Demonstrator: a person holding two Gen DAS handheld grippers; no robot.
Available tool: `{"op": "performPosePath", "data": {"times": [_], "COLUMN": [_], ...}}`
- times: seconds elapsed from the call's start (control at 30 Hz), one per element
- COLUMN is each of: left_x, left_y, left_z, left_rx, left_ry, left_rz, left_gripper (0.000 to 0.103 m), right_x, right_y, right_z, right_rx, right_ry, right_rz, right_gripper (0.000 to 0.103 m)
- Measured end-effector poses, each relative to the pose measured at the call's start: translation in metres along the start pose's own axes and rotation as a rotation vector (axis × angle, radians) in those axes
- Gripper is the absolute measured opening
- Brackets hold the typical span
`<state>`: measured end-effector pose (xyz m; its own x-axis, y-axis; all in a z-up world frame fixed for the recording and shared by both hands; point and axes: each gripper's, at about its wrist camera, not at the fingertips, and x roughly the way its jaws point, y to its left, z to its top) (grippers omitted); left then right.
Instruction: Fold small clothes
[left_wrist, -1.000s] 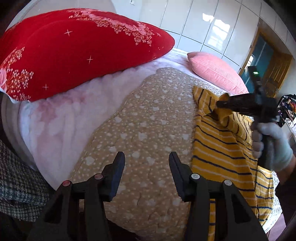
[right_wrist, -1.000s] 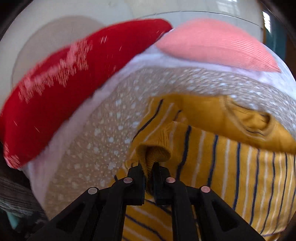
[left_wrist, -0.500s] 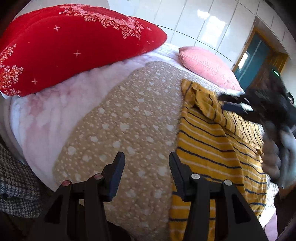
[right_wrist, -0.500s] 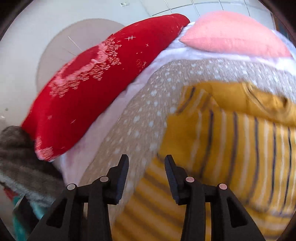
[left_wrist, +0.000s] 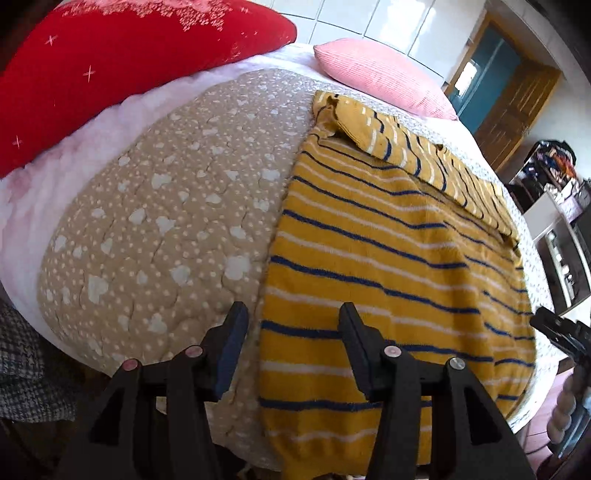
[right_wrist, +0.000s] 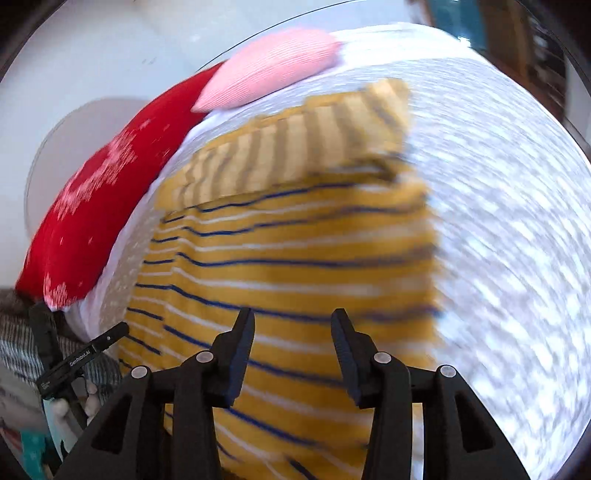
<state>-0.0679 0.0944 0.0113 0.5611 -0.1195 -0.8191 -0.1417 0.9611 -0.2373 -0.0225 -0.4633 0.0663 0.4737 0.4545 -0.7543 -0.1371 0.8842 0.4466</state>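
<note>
Black hand-held gripper (left_wrist: 291, 332) fingers with pink-capped screws.

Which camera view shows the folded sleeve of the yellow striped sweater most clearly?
The left wrist view: the folded sleeve is sharp there, lying across the sweater's far edge. The right wrist view shows it only blurred by motion.

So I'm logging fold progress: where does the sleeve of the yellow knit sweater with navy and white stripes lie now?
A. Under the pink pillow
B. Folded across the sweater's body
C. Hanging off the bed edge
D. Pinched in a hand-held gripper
B: the sleeve lies flat across the yellow knit sweater with navy and white stripes, and both hand-held grippers, left and right, are open and empty.
</note>
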Motion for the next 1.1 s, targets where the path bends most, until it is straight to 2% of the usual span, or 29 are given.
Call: {"op": "performPosePath", "data": {"times": [0.07,0.13,0.3,0.33,0.37,0.43,0.5,0.6,0.73,0.8,0.83,0.9,1.0,1.07,1.1], "left_x": [0.002,0.002,-0.005,-0.007,-0.01,-0.016,-0.018,-0.021,-0.031,-0.034,-0.034,-0.026,-0.016,-0.014,-0.013], "left_y": [-0.004,-0.008,-0.017,-0.018,-0.017,-0.013,-0.007,0.003,0.008,0.012,0.014,0.017,0.012,0.006,0.003], "left_z": [-0.003,-0.007,-0.021,-0.023,-0.026,-0.029,-0.03,-0.032,-0.035,-0.034,-0.034,-0.035,-0.038,-0.04,-0.041], "left_rx": [0.017,0.04,0.069,0.067,0.065,0.047,0.012,-0.035,-0.042,-0.053,-0.061,-0.081,-0.079,-0.064,-0.063], "left_ry": [0.009,0.01,0.03,0.029,0.025,0.019,0.025,0.037,0.01,-0.007,-0.006,0.021,0.053,0.04,0.042], "left_rz": [-0.008,0.004,0.007,0.002,0.005,-0.036,-0.063,-0.102,-0.083,-0.076,-0.079,-0.092,-0.12,-0.128,-0.135], "left_gripper": [0.061,0.064,0.064,0.052,0.036,0.028,0.028,0.028,0.028,0.032,0.038,0.04,0.047,0.061,0.063], "right_x": [-0.009,-0.012,-0.011,-0.009,-0.008,-0.005,0.0,-0.002,-0.027,-0.038,-0.041,-0.04,-0.034,-0.029,-0.023], "right_y": [-0.021,-0.031,-0.032,-0.03,-0.027,-0.021,-0.015,-0.016,-0.041,-0.056,-0.063,-0.076,-0.078,-0.071,-0.066], "right_z": [-0.018,-0.029,-0.054,-0.058,-0.061,-0.069,-0.074,-0.079,-0.084,-0.088,-0.089,-0.094,-0.101,-0.102,-0.103], "right_rx": [0.074,0.114,0.164,0.174,0.181,0.183,0.181,0.187,0.245,0.287,0.303,0.328,0.341,0.324,0.321], "right_ry": [-0.014,-0.015,-0.033,-0.031,-0.027,-0.021,-0.003,-0.019,-0.097,-0.134,-0.143,-0.137,-0.127,-0.11,-0.088], "right_rz": [0.018,0.043,0.131,0.169,0.198,0.259,0.313,0.324,0.296,0.264,0.249,0.213,0.247,0.279,0.314], "right_gripper": [0.049,0.049,0.049,0.049,0.051,0.051,0.051,0.051,0.051,0.051,0.051,0.052,0.052,0.053,0.053]}}
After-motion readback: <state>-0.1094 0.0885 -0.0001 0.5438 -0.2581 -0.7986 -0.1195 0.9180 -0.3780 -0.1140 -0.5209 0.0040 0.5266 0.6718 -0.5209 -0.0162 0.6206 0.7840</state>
